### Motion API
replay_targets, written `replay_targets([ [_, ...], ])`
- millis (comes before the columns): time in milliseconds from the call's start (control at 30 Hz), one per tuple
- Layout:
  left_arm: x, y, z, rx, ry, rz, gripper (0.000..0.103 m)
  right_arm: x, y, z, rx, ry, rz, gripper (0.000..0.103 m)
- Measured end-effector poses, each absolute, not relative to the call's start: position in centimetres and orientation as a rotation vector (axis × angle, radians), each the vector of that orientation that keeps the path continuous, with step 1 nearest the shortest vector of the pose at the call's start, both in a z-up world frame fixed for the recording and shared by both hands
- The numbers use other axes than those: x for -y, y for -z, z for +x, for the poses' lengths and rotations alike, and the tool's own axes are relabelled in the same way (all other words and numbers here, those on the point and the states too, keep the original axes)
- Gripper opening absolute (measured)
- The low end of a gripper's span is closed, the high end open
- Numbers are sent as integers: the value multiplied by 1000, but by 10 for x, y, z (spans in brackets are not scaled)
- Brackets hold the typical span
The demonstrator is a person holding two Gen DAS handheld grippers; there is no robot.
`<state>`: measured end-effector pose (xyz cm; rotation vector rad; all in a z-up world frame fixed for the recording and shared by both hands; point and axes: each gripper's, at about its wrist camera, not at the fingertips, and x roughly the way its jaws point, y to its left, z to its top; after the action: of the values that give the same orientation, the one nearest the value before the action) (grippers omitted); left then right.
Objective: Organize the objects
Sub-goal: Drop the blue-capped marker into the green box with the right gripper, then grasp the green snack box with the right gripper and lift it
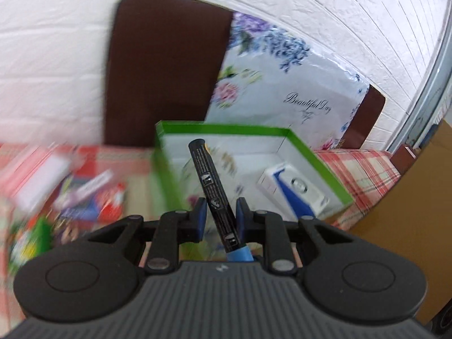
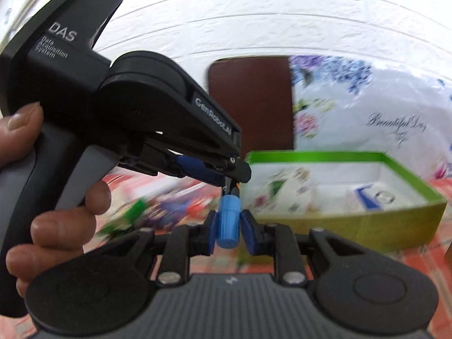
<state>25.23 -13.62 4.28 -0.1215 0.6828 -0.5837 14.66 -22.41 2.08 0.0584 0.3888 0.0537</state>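
- White brick-pattern wall behind; red plaid tablecloth on the table, brown chair back and a flowered sheet beyond.
- Far left: blurred heap of packets lies loose on the cloth, well apart from the box. Judged not yet sorted.
- Left gripper: pads pinch the black barrel of a marker, tip aimed toward the box.
- Right gripper: fingers pressed on the marker's blue cap. Both tools share one pen, held in the air just before the box; capping or uncapping, cannot tell.
- Right: green-rimmed box holds a blue-and-white carton and a flowered item. Some sorting done; marker and heap remain.
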Motion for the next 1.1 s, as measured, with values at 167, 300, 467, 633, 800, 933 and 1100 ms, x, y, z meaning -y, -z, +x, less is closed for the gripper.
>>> replay_targets([
  [167, 185, -43, 287, -703, 642, -103, 24, 258, -17, 176, -374, 51, 33, 20],
  [300, 219, -30, 303, -717, 661, -72, 25, 281, -3, 193, -393, 109, -3, 20],
  [467, 227, -9, 307, -752, 589, -18, 26, 291, 9, 190, -398, 131, -5, 32],
  [633, 200, -19, 278, -686, 573, 4, 27, 286, 2, 169, -375, 134, 56, 32],
  [800, 163, -22, 229, -600, 531, 52, 33, 272, -3, 129, -342, 130, 90, 32],
  [933, 121, -3, 194, -604, 476, 83, 37, 251, 2, 113, -403, 51, 91, 34],
  [1100, 53, 31, 174, -698, 367, 54, 37, 208, 21, 121, -530, -87, 69, 34],
])
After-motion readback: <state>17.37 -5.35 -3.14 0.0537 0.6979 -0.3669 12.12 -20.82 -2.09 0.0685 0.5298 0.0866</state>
